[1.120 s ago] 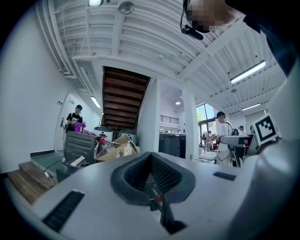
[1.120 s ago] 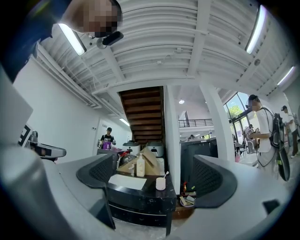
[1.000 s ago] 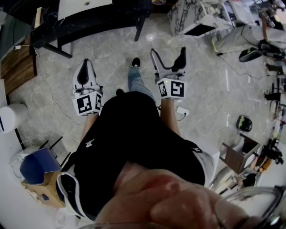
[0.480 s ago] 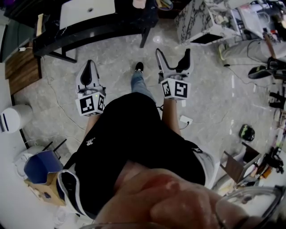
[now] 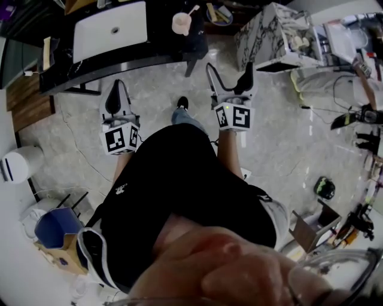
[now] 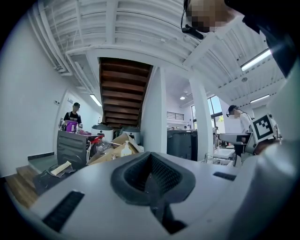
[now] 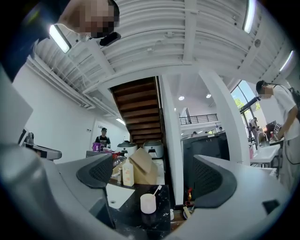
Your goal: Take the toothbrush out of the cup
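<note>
Head view, looking steeply down: a person in a black top stands on a pale stone floor (image 5: 90, 143), holding a gripper in each hand out in front. Ahead of them is a dark marbled surface (image 5: 157, 40) with a white sink basin (image 5: 111, 31) set into it. On that surface, to the right of the basin, stands a small pale cup (image 5: 181, 23), with a toothbrush (image 5: 192, 10) leaning out of it, head up and tilted to the right.

The left gripper (image 5: 116, 85) hangs over the floor, short of the surface, with its jaws pressed together and nothing between them; the left gripper view (image 6: 152, 174) confirms the pads meet on empty air. The right gripper (image 5: 228, 67) is also over the floor, well apart from the cup, with its jaws spread wide.

Right gripper view: the open gap of the right gripper (image 7: 159, 172) frames the cup (image 7: 148, 203) further off on the dark surface (image 7: 161, 224), with the toothbrush (image 7: 157, 190) standing in it. A cardboard carton (image 7: 139, 167) sits behind.

Judged from this, the task has barely begun. Neither gripper touches the cup or the toothbrush. What is left is the whole job: closing the distance to the surface, pinching the toothbrush handle and lifting it clear of the cup. The right gripper, open and lined up on the cup, looks the likelier one to reach.
</note>
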`<action>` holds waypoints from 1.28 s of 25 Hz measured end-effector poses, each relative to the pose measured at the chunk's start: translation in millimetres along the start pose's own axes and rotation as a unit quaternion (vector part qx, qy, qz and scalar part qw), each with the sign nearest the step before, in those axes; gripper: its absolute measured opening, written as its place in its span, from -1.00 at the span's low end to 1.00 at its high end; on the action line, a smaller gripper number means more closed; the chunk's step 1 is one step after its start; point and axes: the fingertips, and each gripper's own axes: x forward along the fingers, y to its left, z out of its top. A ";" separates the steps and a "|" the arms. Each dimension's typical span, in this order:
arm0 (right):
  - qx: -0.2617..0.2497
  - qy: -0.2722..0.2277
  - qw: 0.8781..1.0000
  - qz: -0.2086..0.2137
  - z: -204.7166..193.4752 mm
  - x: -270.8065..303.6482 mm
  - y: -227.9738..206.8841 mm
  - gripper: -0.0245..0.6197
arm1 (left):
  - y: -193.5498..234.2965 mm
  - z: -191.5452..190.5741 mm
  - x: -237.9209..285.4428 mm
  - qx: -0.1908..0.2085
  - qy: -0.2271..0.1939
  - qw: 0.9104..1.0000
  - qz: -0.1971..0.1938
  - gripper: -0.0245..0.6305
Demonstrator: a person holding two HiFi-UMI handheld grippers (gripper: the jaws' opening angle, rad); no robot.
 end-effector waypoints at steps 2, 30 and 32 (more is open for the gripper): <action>0.000 0.000 1.000 0.006 2.3 23.6 -12.2 0.67 | -4.7 5.2 23.1 0.000 -0.002 1.000 0.004 -0.91; 0.109 0.032 0.993 0.039 -46.6 164.2 -75.8 0.67 | -32.1 1.7 164.5 0.002 0.017 1.000 0.006 -0.91; 0.120 0.048 0.991 0.037 -65.5 170.0 -73.1 0.67 | -25.2 -1.2 165.1 0.000 0.020 1.000 0.010 -0.91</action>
